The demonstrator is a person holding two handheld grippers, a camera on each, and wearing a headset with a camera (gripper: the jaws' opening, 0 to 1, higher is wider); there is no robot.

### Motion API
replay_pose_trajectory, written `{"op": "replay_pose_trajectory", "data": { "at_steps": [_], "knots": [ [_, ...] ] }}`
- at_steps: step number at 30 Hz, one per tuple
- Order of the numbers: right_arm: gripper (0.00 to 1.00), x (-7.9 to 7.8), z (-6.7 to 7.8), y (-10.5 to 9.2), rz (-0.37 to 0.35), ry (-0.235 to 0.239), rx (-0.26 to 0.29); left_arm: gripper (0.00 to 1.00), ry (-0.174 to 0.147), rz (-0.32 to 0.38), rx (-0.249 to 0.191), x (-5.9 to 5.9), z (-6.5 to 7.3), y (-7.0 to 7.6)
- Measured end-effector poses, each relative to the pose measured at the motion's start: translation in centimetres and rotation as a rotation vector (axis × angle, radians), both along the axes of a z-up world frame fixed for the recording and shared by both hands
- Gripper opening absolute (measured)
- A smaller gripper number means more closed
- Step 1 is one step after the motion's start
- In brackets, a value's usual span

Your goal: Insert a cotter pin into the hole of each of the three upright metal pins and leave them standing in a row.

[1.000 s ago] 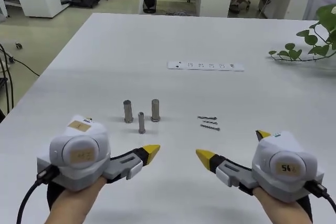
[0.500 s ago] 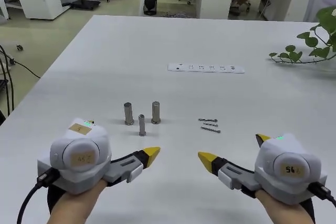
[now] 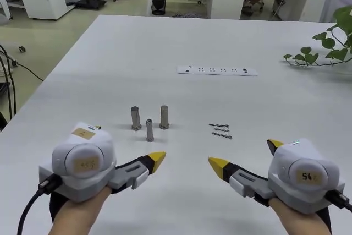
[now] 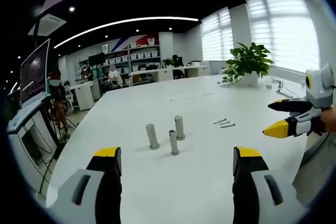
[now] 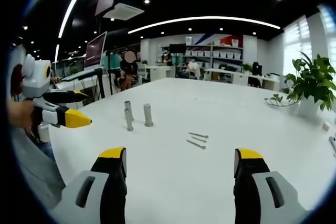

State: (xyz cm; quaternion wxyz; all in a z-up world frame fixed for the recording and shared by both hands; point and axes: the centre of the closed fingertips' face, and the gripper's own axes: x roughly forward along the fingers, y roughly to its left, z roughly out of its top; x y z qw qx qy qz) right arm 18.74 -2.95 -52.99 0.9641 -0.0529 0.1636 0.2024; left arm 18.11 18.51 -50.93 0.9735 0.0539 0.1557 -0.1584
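We hold the left gripper [image 4: 177, 157] and the right gripper [image 5: 179, 156] low over the near edge of the white table [image 3: 247, 97], both with jaws spread wide and nothing between them. Ahead of the left gripper three upright metal pins [image 3: 149, 129] stand close together, the middle one nearer to us than its neighbours, so they form a shallow triangle and not yet a row. Ahead of the right gripper three cotter pins [image 3: 220, 130] lie side by side, loose on the bare tabletop and in no tray or dish, well apart from the metal pins. Farther off lie a white power strip [image 3: 216, 70] and, at the right edge, a potted plant [image 3: 330, 42]. As we judge it, the thin cotter pins lying flat may skid or slip from the jaws, and a sideways push into a hole could topple an unbraced metal pin or knock its close neighbour
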Motion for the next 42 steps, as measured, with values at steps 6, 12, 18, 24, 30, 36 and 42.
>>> {"op": "replay_pose_trajectory", "data": {
  "at_steps": [6, 12, 18, 24, 30, 36, 42],
  "knots": [
    [0.80, -0.1, 0.2, 0.1, 0.008, 0.002, 0.006, 0.86, -0.003, 0.004, -0.003, 0.0, 0.2, 0.1],
    [0.78, -0.2, 0.3, 0.1, 0.018, 0.014, -0.001, 0.84, 0.002, 0.004, -0.019, -0.1, 0.4, 0.2],
    [0.74, -0.2, 0.6, -0.2, 0.021, 0.040, -0.011, 0.81, 0.012, 0.004, -0.065, -0.2, 0.5, 0.2],
    [0.68, 0.1, 1.1, -0.4, 0.050, 0.075, -0.051, 0.73, 0.049, -0.013, -0.012, 0.2, -0.2, 0.7],
    [0.66, 0.6, 1.6, -0.6, 0.049, 0.106, 0.007, 0.63, 0.066, -0.044, -0.056, 1.3, -0.3, 0.5],
    [0.66, 1.1, 1.2, -0.6, 0.059, 0.129, 0.029, 0.54, 0.066, -0.086, -0.057, 2.7, -0.4, 0.0],
    [0.65, 1.4, 0.5, -0.4, 0.092, 0.155, 0.015, 0.47, 0.090, -0.137, -0.046, 4.3, -1.3, -0.7]
  ]
}}
